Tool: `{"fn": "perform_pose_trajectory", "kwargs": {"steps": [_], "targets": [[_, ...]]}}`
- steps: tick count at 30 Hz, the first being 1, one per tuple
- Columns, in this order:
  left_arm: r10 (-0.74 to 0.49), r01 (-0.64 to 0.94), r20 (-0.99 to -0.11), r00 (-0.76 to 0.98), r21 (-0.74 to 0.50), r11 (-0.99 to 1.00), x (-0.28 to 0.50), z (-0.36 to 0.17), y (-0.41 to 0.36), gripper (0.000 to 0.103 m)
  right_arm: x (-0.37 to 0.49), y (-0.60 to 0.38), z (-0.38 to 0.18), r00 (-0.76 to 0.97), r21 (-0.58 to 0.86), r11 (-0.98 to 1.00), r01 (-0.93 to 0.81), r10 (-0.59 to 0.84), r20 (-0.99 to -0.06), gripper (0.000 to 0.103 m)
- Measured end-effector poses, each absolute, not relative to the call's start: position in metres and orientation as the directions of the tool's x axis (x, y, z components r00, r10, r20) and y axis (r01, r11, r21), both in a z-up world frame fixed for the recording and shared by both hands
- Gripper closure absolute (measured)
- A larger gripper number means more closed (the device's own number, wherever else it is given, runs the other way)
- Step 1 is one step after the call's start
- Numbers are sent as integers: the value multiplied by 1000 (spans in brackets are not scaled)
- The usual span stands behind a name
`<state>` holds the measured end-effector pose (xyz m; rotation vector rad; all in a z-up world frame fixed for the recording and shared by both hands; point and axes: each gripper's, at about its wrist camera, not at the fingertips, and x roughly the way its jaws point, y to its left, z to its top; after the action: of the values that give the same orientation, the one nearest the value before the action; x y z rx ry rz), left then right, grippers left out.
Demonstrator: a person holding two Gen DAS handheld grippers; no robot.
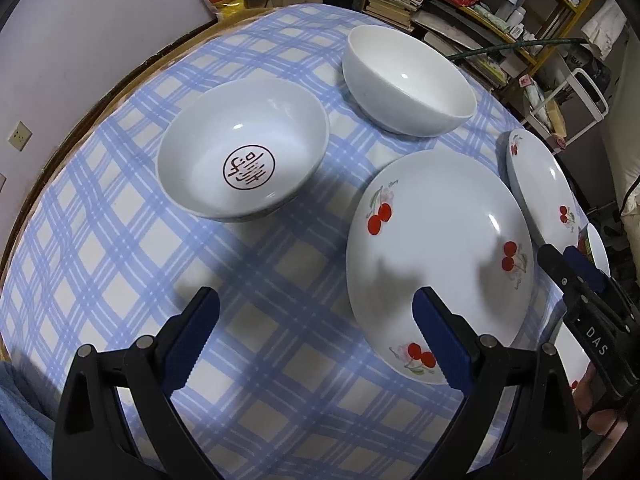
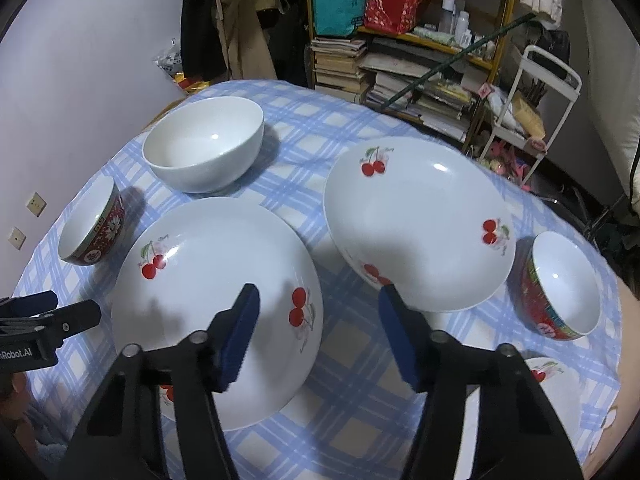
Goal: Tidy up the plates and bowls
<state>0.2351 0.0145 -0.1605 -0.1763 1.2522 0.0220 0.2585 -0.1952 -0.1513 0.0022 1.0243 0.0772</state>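
Blue-padded fingers of the left gripper (image 1: 316, 336) stood wide apart above the checked tablecloth (image 1: 120, 240), gripping nothing. Its right finger (image 1: 436, 336) overlapped the near rim of the nearer cherry plate (image 1: 436, 240); its left finger hung over bare cloth, so the plate's edge lay to the right of the gap rather than inside it. Whether that pad touched the rim could not be told.

Beyond the left gripper sat the bowl with a red seal mark (image 1: 244, 152) and, farther back, the plain white bowl (image 1: 408, 80), well apart from each other. A second cherry plate (image 1: 540, 184) lay just beside the first, to its right.

From the right wrist view, the right gripper (image 2: 316, 336) was partly open and empty. Its left finger (image 2: 240, 332) overlapped the right rim of the nearer cherry plate; its right finger overlapped the near rim of the second cherry plate. The strip of cloth between the two plates lay in the gap. No pad was seen pressing on either plate.

A red-patterned bowl (image 2: 560, 284) stood to the right of the second plate. Another cherry-printed piece (image 2: 556, 384) lay at the near right, partly hidden. Cluttered shelves (image 2: 420, 60) stood behind the table.
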Motion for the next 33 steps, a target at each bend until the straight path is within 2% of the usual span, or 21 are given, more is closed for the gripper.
{"fn": "perform_pose_trajectory", "kwargs": {"steps": [7, 16, 19, 21, 24, 28, 30, 31, 33], "targets": [[-113, -117, -941, 319, -158, 980, 243, -166, 16, 7, 263, -197, -159, 499, 94, 993, -72, 117, -859, 52], [-74, -108, -943, 324, -115, 988, 251, -176, 11, 10, 269, -204, -175, 487, 142, 990, -23, 135, -863, 53], [-81, -107, -945, 317, -120, 987, 255, -180, 12, 22, 271, -205, -181, 481, 149, 989, -19, 140, -866, 54], [-93, -105, -948, 304, -131, 986, 257, -184, 12, 31, 273, -206, -184, 475, 169, 986, -10, 153, -867, 65], [-55, -89, -952, 301, -85, 992, 257, -188, 7, 34, 275, -208, -188, 476, 175, 984, 17, 146, -867, 66], [-71, -54, -951, 302, -92, 994, 258, -191, 0, 48, 278, -207, -194, 452, 184, 983, 2, 163, -877, 85], [-78, -69, -952, 295, -103, 992, 259, -194, 2, 66, 279, -207, -198, 440, 203, 979, -1, 183, -879, 86], [-91, -77, -951, 295, -119, 990, 260, -194, 3, 68, 279, -207, -199, 438, 213, 977, 1, 191, -878, 87], [-136, -79, -947, 292, -165, 983, 262, -193, 5, 81, 279, -207, -200, 441, 229, 973, 8, 202, -875, 90]]}}
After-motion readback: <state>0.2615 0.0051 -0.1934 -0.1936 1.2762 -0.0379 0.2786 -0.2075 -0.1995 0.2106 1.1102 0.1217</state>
